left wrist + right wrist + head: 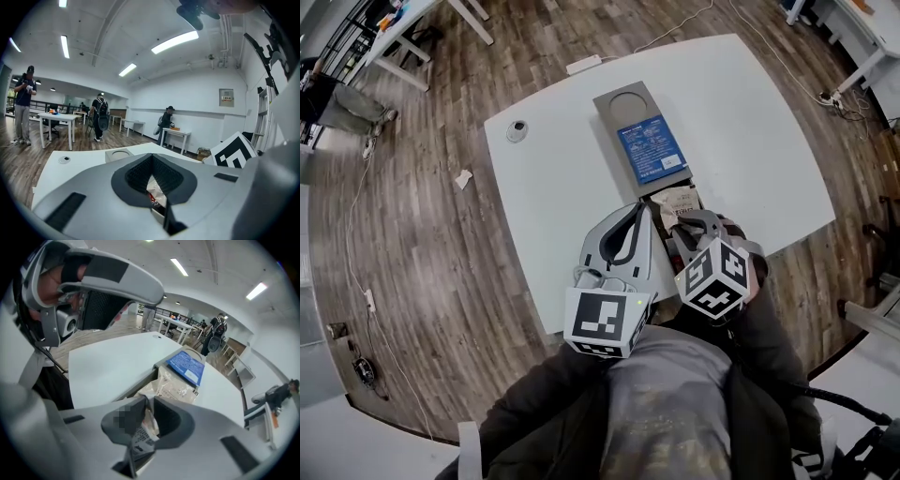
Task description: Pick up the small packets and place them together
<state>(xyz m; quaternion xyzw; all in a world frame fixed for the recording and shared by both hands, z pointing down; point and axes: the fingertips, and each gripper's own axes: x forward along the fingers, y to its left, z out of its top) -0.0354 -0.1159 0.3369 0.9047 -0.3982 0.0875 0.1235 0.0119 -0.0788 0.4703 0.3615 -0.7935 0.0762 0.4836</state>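
My left gripper point(639, 214) hangs over the table's near edge, shut on a small white and red packet point(155, 191) pinched between its dark pads. Just to its right, my right gripper point(677, 225) points steeply down and is shut on a small crinkled packet with black print point(140, 439). Below the right jaws a beige packet point(174, 386) lies at the near end of a grey tray point(623, 98). A blue packet point(652, 148) rests flat on that tray. In the head view the two held packets are hidden by the jaws.
The white table point(750, 122) carries a small round object point(517, 128) at its far left corner and a white block point(583, 64) at its far edge. A scrap of paper point(463, 178) lies on the wooden floor. People stand by distant tables point(58, 117).
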